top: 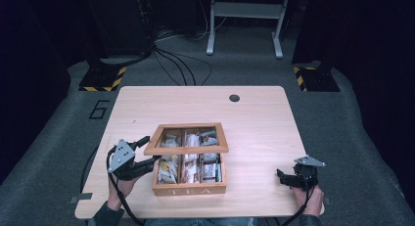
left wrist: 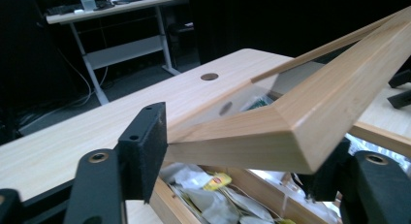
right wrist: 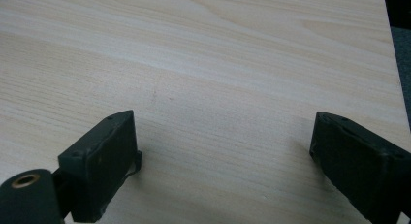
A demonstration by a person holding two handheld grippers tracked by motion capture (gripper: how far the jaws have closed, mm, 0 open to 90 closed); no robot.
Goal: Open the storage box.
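The left gripper (top: 147,150) pinches the near-left corner of the tea box lid (top: 186,148), holding it raised and tilted so the compartments are accessible. The right gripper (top: 284,178), jaws spread and empty, rests on the counter (top: 259,118), well apart. Beyond the left gripper, the tea box (top: 188,189) sits near the front edge; the glazed lid partly hides its rear tea bags (top: 169,169).

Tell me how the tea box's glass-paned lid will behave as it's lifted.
The lid is a solid wood frame, so probably stiff. Its pane looks breakable if dropped. The left gripper holds one corner only, so the lid may twist or slip.
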